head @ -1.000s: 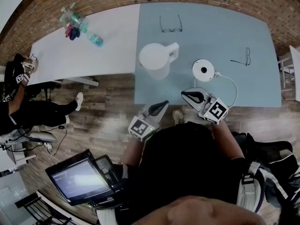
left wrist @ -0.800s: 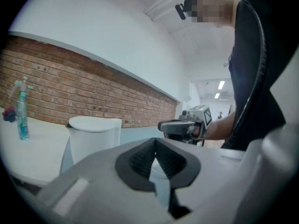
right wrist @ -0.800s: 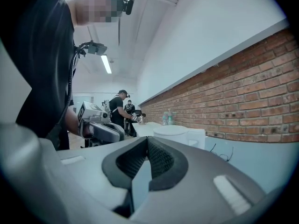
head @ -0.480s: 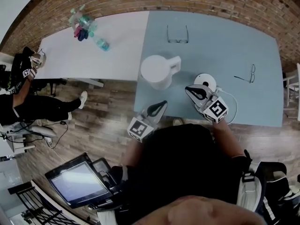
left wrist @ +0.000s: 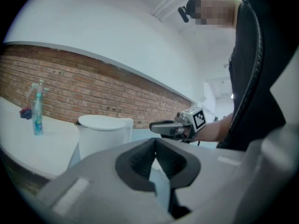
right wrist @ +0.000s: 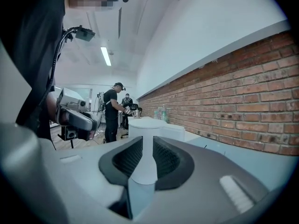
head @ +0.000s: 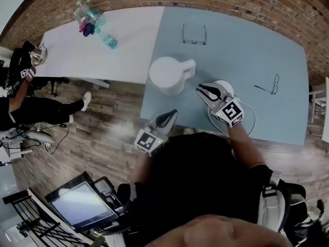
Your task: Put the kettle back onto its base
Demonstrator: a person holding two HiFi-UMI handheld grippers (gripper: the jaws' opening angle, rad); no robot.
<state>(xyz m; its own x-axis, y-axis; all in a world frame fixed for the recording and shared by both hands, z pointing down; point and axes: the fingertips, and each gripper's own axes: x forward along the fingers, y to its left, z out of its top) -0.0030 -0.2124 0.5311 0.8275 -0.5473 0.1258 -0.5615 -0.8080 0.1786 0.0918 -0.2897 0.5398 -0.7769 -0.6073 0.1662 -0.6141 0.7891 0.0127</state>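
Note:
The white kettle (head: 167, 75) stands on the blue table (head: 247, 45) with its handle turned right, a short way left of its round white base (head: 226, 85). My right gripper (head: 199, 90) hovers over the base, hiding part of it, and points left at the kettle's handle. Its jaws are opening, with nothing between them. In the right gripper view the kettle (right wrist: 145, 123) shows through the gap of that gripper (right wrist: 147, 141). My left gripper (head: 172, 113) hangs shut and empty off the table's near edge; in its own view this gripper (left wrist: 155, 143) faces the kettle (left wrist: 103, 134).
Two pairs of glasses (head: 194, 35) (head: 270, 84) lie on the blue table. The base's cable (head: 248, 112) loops to the near edge. Spray bottles (head: 90, 19) stand on the white table (head: 103, 50) at left. A person (head: 20, 107) sits far left; a monitor (head: 82, 205) stands below.
My right gripper has moved left and away from me, over the base and closer to the kettle's handle, and its jaws have parted. The left gripper has shifted only slightly.

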